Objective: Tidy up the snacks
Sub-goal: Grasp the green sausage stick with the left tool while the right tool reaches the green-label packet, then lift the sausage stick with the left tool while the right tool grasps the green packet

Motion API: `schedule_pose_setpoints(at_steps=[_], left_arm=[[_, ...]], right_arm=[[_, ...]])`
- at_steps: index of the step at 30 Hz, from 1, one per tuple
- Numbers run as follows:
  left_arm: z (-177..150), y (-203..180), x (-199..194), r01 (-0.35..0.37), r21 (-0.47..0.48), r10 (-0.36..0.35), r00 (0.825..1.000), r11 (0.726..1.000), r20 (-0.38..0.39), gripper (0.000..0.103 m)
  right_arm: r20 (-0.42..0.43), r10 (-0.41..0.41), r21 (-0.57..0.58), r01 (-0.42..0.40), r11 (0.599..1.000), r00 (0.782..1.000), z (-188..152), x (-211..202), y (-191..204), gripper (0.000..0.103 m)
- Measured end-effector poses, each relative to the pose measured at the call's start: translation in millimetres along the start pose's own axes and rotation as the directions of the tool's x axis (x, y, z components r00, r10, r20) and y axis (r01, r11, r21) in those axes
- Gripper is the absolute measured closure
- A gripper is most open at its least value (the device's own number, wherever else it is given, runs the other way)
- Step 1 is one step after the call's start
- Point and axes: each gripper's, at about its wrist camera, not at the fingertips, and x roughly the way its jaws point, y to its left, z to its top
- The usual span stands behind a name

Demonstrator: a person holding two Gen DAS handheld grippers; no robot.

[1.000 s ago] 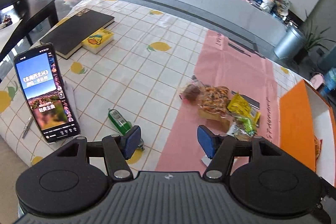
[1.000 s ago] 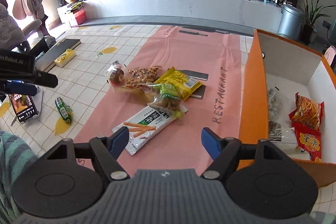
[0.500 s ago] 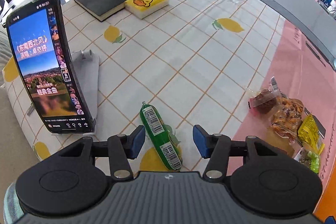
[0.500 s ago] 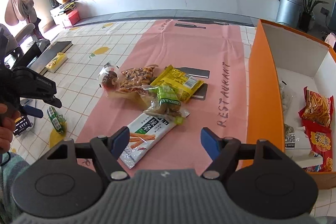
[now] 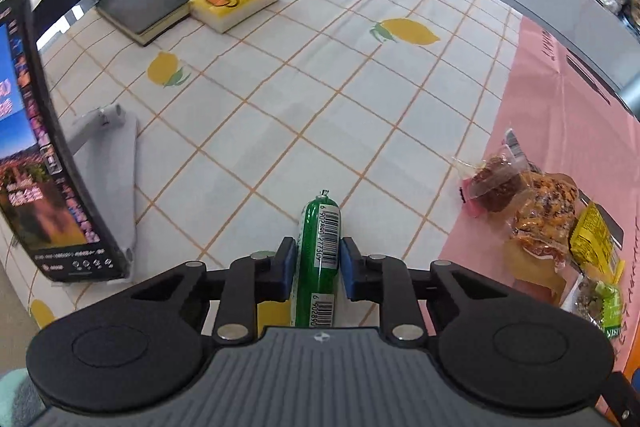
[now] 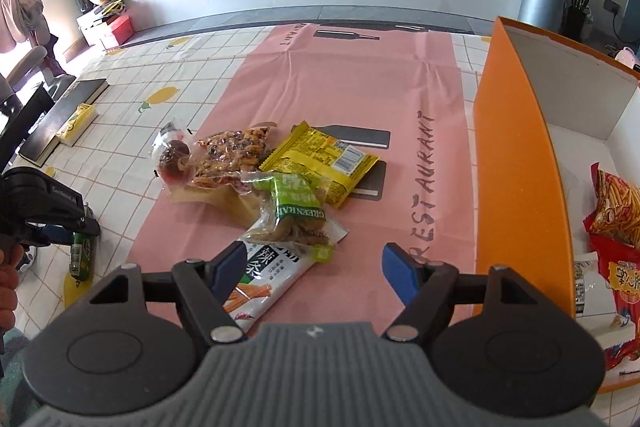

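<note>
Pick-up step in hand: left gripper (image 5: 318, 269) with jaws just drawn in and now clenched on the green sausage stick (image 5: 322, 247), which lies on the tabletop (image 5: 304, 99) left of the pink mat (image 6: 352, 83). Possibly not yet lifted; hard to tell from this angle. Right gripper (image 6: 314, 269) hovering with jaws released over the striped snack packet (image 6: 264, 281), gripping nothing. Next: lift clear, carry across the snack pile, release inside the orange box (image 6: 516, 163).
</note>
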Motion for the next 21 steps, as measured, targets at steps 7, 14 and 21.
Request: schedule_pose_setpoints(at_steps=[7, 14, 21], left_arm=[[-6, -33, 1, 0.137, 0.244, -0.143, 0.990, 0.960, 0.007, 0.078], [-19, -49, -1, 0.204, 0.404, -0.219, 0.976, 0.892, -0.010, 0.078], [-27, -59, -2, 0.123, 0.477, -0.146, 0.989, 0.870, 0.010, 0.072]], right_arm=[[-0.002, 0.004, -0.005, -0.004, 1.000, 1.000, 6, 13, -1, 0.040], [0.006, 0.034, 0.006, -0.034, 0.999, 0.999, 16, 24, 4, 0.041], [-0.019, 0.042, -0.001, -0.042, 0.999, 0.999, 22, 40, 12, 0.046]])
